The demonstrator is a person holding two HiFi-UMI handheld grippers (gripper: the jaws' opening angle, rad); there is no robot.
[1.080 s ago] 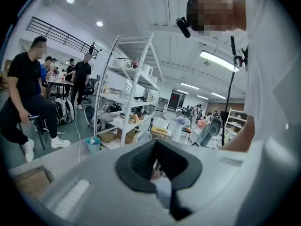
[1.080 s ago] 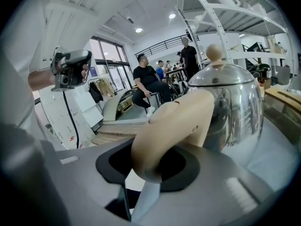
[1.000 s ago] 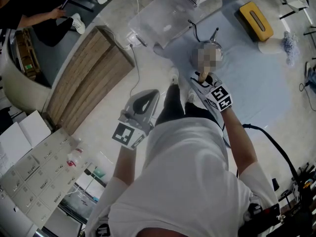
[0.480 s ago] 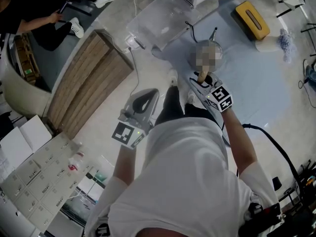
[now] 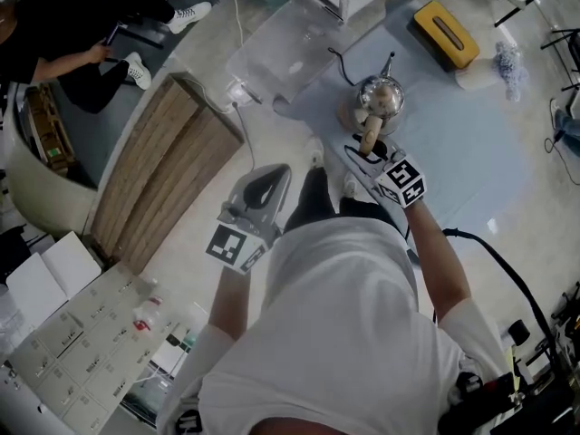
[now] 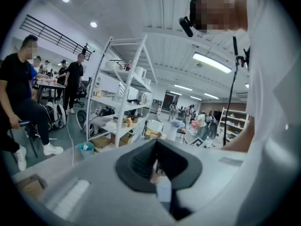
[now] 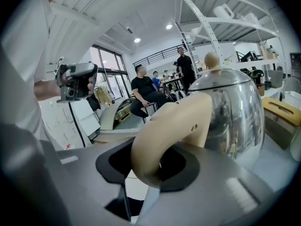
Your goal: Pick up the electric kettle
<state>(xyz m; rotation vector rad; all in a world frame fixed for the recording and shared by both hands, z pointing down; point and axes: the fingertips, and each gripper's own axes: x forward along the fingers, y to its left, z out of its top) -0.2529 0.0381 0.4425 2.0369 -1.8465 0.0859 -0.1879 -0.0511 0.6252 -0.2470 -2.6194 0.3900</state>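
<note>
A shiny steel electric kettle (image 5: 381, 96) with a beige handle (image 5: 371, 137) and a beige lid knob hangs over a pale blue mat (image 5: 462, 152). My right gripper (image 5: 372, 145) is shut on that handle. In the right gripper view the curved handle (image 7: 174, 126) fills the dark hollow between the jaws of the right gripper (image 7: 155, 168), with the kettle's body (image 7: 230, 112) just beyond. A black cord (image 5: 340, 62) trails off behind the kettle. My left gripper (image 5: 263, 188) is held up to the left, well apart from the kettle, with its jaws together and nothing in them (image 6: 157, 166).
A wooden board (image 5: 154, 170) lies at the left and a clear plastic bin (image 5: 290, 43) behind the mat. A yellow box (image 5: 446, 33) sits at the mat's far right. A seated person (image 5: 72, 34) is at the top left. White shelving (image 6: 120, 102) stands ahead of the left gripper.
The right gripper has risen a little with the kettle in it. The left gripper has stayed where it was.
</note>
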